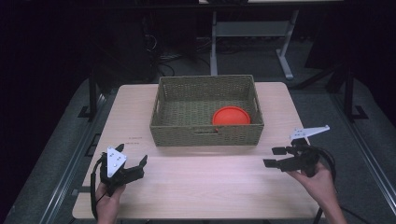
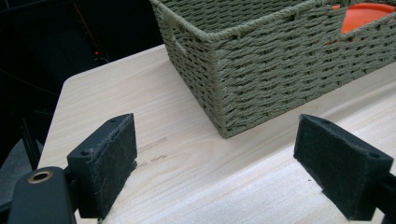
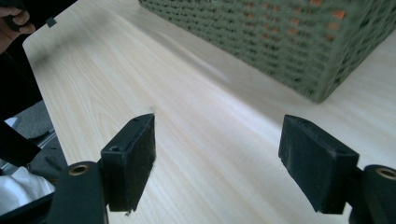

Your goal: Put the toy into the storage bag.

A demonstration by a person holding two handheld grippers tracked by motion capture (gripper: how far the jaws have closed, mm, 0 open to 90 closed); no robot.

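Observation:
A green woven basket [image 1: 207,132] stands at the middle of the far half of the light wooden table [image 1: 205,182]. An orange dish [image 1: 231,115] lies inside it at the front right, and shows through the handle slot as the orange dish [image 2: 359,16] in the left gripper view. My left gripper [image 1: 133,162] is open over the table's front left, with the basket corner [image 2: 224,116] ahead of its jaws. My right gripper [image 1: 275,157] is open at the front right, pointing left over bare table, the basket [image 3: 289,42] beyond it. Nothing is between either pair of jaws.
A white desk frame [image 1: 252,42] and cables stand on the dark floor behind the table. Metal rails [image 1: 70,163] run along both sides of the table. A hand [image 3: 14,21] shows at the far corner in the right gripper view.

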